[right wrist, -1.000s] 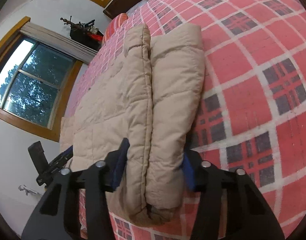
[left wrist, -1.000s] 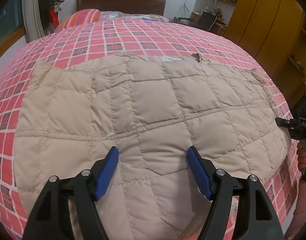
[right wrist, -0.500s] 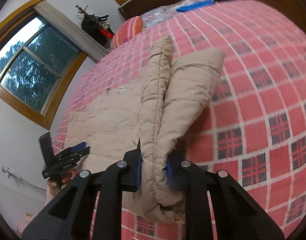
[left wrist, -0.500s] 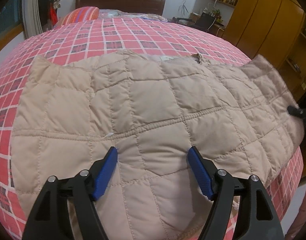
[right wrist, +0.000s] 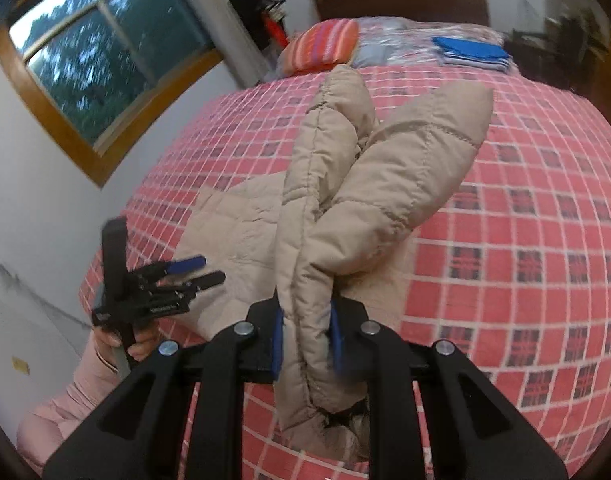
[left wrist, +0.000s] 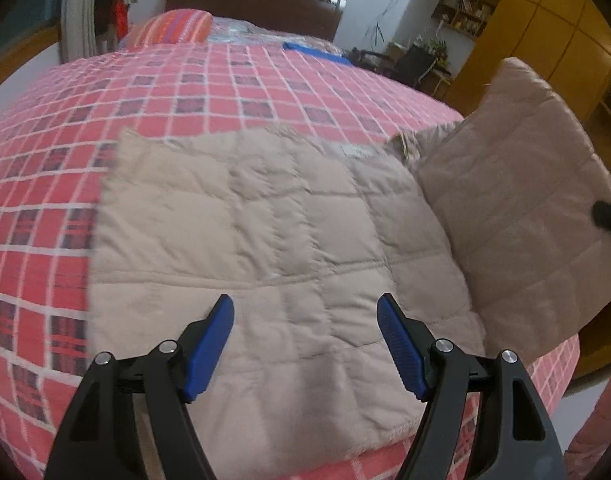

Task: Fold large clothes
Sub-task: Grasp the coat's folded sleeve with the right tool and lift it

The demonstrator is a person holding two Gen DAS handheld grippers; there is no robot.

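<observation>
A beige quilted jacket (left wrist: pixel 265 232) lies spread on the red checked bed. My left gripper (left wrist: pixel 305 340) hovers open over its near hem, blue pads apart, nothing between them. The jacket's right side (left wrist: pixel 517 208) is lifted off the bed and stands up as a flap. In the right wrist view my right gripper (right wrist: pixel 305 344) is shut on that doubled edge of the jacket (right wrist: pixel 345 208), which rises in two puffy layers between the pads. The left gripper (right wrist: pixel 193 270) shows there too, held in a hand at the bed's near left.
The red checked bedspread (left wrist: pixel 209 92) reaches to a striped pillow (left wrist: pixel 173 32) and dark headboard (left wrist: pixel 249 4). A blue folded item (right wrist: pixel 471 54) lies near the head. Wooden wardrobes (left wrist: pixel 537 36) stand to the right, a window (right wrist: pixel 105 64) to the left.
My right gripper has shut on the jacket's right edge and lifted it up and inward over the bed. The left gripper has stayed open above the hem.
</observation>
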